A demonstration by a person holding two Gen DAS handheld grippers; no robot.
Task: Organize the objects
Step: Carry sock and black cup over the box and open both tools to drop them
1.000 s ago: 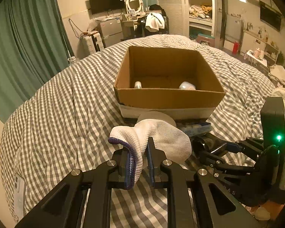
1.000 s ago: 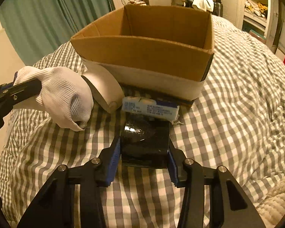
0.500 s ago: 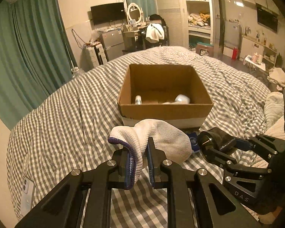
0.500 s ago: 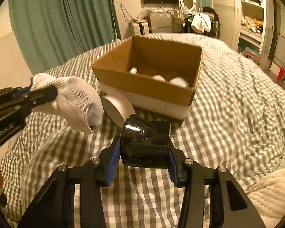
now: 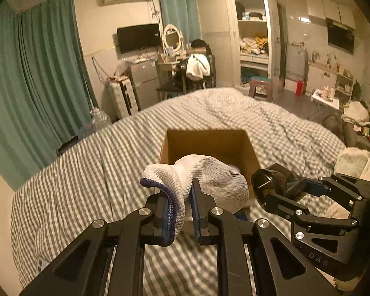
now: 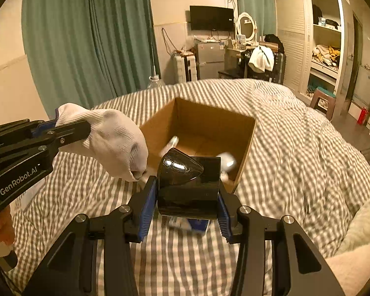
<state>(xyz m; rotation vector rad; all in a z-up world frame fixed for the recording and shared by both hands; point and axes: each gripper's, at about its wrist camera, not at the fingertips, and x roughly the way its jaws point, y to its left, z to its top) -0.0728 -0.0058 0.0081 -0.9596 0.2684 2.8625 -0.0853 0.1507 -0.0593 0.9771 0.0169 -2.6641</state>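
Note:
My left gripper [image 5: 178,208] is shut on a white sock [image 5: 209,180] with a blue cuff and holds it in the air, in front of the open cardboard box [image 5: 208,143] on the checked bed. The sock also shows in the right wrist view [image 6: 113,139]. My right gripper [image 6: 187,197] is shut on a shiny black cup-like object [image 6: 188,187], lifted above the bed at the box's [image 6: 209,125] near corner. That cup-like object shows in the left wrist view [image 5: 276,185] too. Small white items [image 6: 227,161] lie inside the box.
The grey-and-white checked duvet [image 5: 74,177] covers the bed. A small blue-and-white packet [image 6: 192,224] lies on the bed under the right gripper. A fluffy cream blanket [image 6: 357,234] is at the right. Green curtains [image 5: 32,86] and room furniture stand beyond.
Both grippers have risen well above the bed with their objects. The black cup-like object was lifted off the bed. The box now sits lower and farther in both views.

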